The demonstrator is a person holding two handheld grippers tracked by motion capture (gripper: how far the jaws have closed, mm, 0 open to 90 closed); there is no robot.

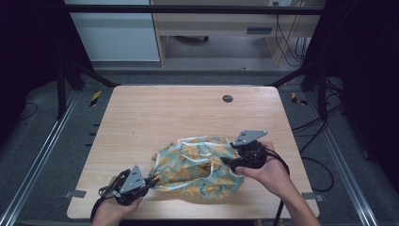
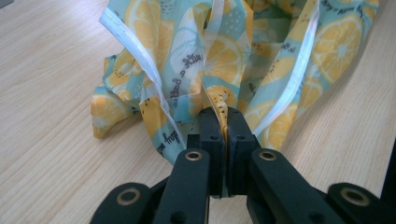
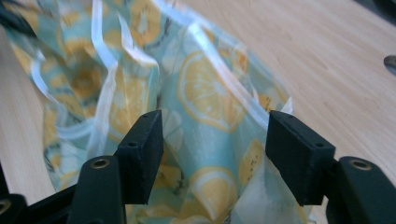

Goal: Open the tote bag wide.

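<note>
At the near edge of the table (image 1: 141, 113), my left gripper (image 1: 149, 181) sits low at the left, its fingers (image 2: 212, 135) clenched on a fold of the lemon-print cloth (image 1: 200, 169). From the left gripper view, the pinched fold stands up between the two black pads, and the white trim (image 2: 144, 60) of the cloth runs up and away from the grip on both sides.

Just beyond, the cloth lies crumpled on the near half of the table, between my two hands. Its pattern is yellow lemon slices on a teal ground.

On the right side of the cloth, my right gripper (image 1: 226, 162) points toward the fabric, held in my right hand (image 1: 268, 172). Seen from the right gripper view, its fingers (image 3: 140, 149) are spread apart with cloth between and beyond them; neither pad presses the fabric.

Farther back, a dark round grommet (image 1: 227, 98) sits in the tabletop near the far edge.
</note>
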